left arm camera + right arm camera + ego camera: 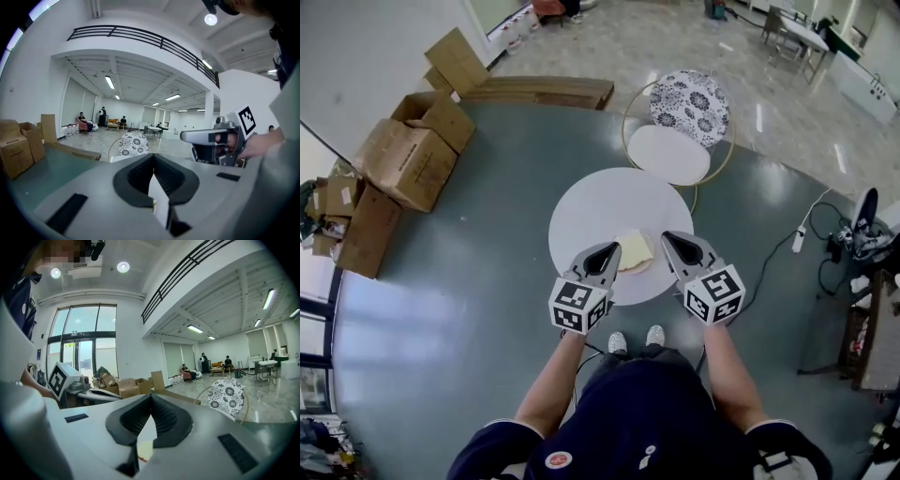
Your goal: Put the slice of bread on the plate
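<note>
Both clenched empty, our left gripper (612, 249) and right gripper (668, 238) flank the pale yellow square bread slice (633, 251), which lies below their fingertips on the round white table (581, 216), seemingly already delivered.

Left gripper (612, 250) and right gripper (668, 239) held level, side by side; jaws together.

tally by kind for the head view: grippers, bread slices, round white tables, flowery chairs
grippers: 2 (left gripper, right gripper)
bread slice: 1
round white table: 1
flowery chair: 1
total: 5
</note>
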`<state>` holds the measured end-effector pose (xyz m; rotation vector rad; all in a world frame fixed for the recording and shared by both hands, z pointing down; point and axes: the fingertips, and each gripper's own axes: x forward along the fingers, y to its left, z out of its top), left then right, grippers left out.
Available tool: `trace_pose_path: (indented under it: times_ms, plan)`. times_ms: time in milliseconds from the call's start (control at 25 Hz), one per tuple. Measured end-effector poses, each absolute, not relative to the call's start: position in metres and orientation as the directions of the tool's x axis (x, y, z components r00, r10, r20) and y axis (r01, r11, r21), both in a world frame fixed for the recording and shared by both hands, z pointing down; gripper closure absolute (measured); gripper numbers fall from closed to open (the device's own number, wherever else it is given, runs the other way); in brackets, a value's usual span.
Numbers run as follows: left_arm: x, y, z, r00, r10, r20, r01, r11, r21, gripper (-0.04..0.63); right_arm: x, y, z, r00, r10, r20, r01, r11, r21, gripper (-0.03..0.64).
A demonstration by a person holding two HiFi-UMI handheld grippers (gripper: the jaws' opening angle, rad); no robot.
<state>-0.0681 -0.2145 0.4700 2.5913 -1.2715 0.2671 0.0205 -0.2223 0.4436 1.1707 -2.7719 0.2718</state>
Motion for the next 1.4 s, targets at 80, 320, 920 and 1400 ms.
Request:
trace_pose_path:
  times_ms: [80, 320, 920, 1400]
  plan:
    - [-0.063, -0.210, 0.455, 0.627, -0.741, 0.239, -0.778, -0.611, 0.146, 0.588, 0.019, -0.220, 0.432, -0.700, -0.696, 0.160, -0.713, 0.693, -0.107, 0.609]
    - [-0.048, -0.197, 0.412, 0.681, -0.715, 0.161, -0.732, -0.667, 0.136, 0.588, 0.013, -0.212, 0.406, -0.721, -0.682, 0.118, -0.691, 0.720, -0.060, 0.609]
    - [-0.048, -0.192, 0.369, 0.715, -0.696, 0.067, -0.698, -0.704, 0.131, 0.588, -0.007, -0.200, 0.367, -0.770, -0.635, 0.056, -0.637, 0.771, -0.013, 0.610]
    - [-0.045, -0.187, 0.364, 0.723, -0.689, 0.056, -0.689, -0.711, 0.141, 0.588, -0.008, -0.194, 0.356, -0.775, -0.630, 0.038, -0.631, 0.776, 0.005, 0.611]
